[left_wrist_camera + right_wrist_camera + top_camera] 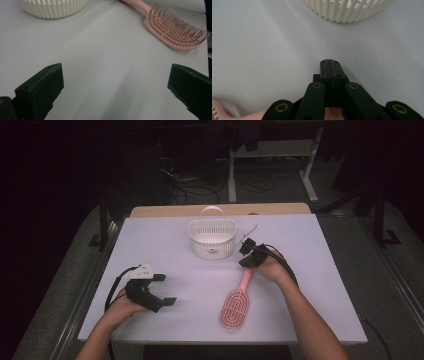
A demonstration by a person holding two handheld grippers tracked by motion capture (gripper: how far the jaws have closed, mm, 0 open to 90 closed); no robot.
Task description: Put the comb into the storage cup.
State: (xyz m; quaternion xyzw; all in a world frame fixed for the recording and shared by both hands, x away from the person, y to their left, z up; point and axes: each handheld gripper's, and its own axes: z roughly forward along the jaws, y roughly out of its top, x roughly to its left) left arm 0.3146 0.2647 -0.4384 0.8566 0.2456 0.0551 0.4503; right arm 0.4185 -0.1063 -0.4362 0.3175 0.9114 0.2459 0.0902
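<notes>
One pink hairbrush [236, 306], one white basket [212, 238], two grippers on table [310, 285].

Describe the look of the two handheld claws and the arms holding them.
Both the left claw and the right claw are black, each trailing a black cable. The left one carries a pale grey three-cornered plate on top. Brass-coloured rivets mark the right one's linkage. Forearms are bare, no sleeves.

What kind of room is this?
Probably a lab or workshop set up for recording: a white table under bright light, dark surroundings, loose cables on the floor behind, and metal bench legs.
</notes>
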